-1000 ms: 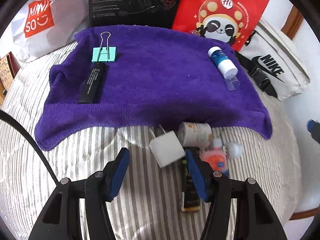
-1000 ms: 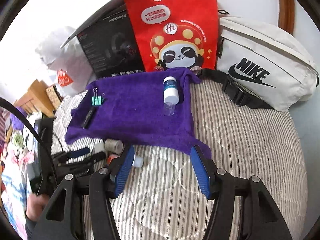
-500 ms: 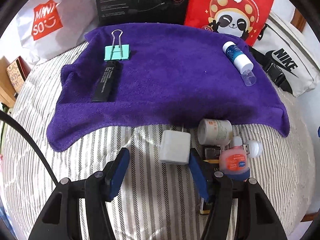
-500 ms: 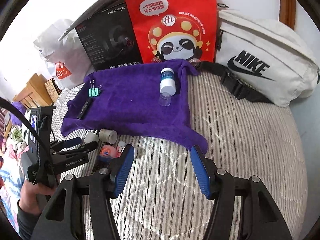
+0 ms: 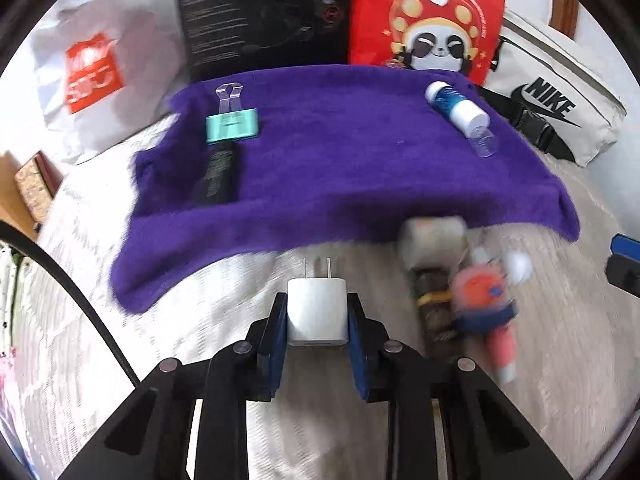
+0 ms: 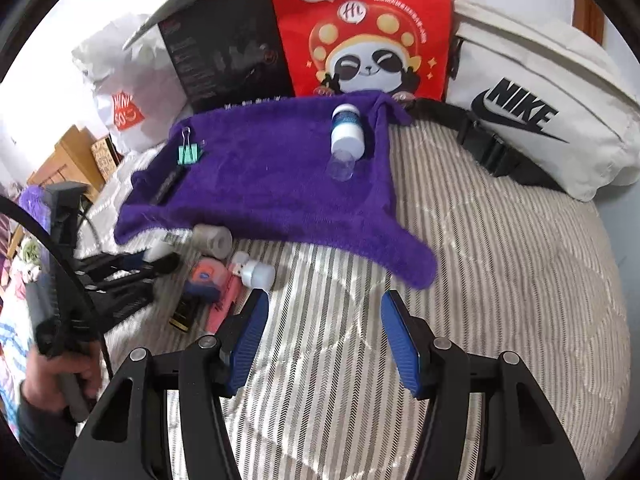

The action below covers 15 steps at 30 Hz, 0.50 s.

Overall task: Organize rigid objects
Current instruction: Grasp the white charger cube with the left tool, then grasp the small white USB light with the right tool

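Observation:
My left gripper (image 5: 317,312) is shut on a white plug charger (image 5: 316,311), prongs pointing toward the purple towel (image 5: 340,168). On the towel lie a teal binder clip (image 5: 231,123), a black bar (image 5: 218,174) and a blue-and-white bottle (image 5: 460,110). Beside the towel's near edge lie a small white jar (image 5: 434,240), an orange-and-blue item (image 5: 482,300), a white-capped USB stick (image 6: 254,272) and a dark stick (image 5: 436,304). My right gripper (image 6: 324,340) is open and empty above the striped bedding, right of that pile; the left gripper also shows in the right wrist view (image 6: 132,268).
Behind the towel stand a white Miniso bag (image 5: 96,72), a black box (image 5: 264,12) and a red panda bag (image 5: 428,16). A white Nike waist bag (image 6: 532,116) lies at the back right. Striped bedding (image 6: 500,280) spreads to the right.
My left gripper has shifted right over the white charger and closed on it. My right gripper stays open and has drawn closer to the pile.

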Motion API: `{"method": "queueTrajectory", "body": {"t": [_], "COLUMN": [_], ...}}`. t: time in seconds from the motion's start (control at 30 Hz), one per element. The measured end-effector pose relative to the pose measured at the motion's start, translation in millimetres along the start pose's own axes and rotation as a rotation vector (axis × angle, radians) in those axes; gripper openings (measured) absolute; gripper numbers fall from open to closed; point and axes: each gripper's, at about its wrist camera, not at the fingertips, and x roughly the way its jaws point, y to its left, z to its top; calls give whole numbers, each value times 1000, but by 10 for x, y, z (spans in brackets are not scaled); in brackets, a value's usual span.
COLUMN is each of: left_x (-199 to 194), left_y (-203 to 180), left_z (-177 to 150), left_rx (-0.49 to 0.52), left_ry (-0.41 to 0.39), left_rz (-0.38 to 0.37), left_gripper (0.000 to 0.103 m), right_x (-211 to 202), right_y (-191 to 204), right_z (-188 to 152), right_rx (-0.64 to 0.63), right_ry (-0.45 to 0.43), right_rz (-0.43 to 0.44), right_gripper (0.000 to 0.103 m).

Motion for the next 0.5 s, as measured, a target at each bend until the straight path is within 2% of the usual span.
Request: {"method": "queueTrajectory", "body": {"t": [0.1, 0.2, 0.4, 0.5], "left_x": [-77, -99, -115, -124], "left_y": [224, 365, 340, 381], "left_z": [-126, -197, -271, -285], "left_rx": [-25, -39, -2, -13], "left_ry": [-8, -24, -92, -102], "left_rz": [10, 1, 7, -14], "left_gripper": [26, 26, 27, 27], "right_x": [109, 187, 325, 436], "right_y": [45, 88, 151, 208], "right_z": [-84, -144, -117, -75], "right_rx": [-24, -37, -46, -64], "right_ry": [-3, -22, -69, -61], "right_rz": [-17, 5, 28, 30], "right_gripper": [57, 57, 53, 51]}}
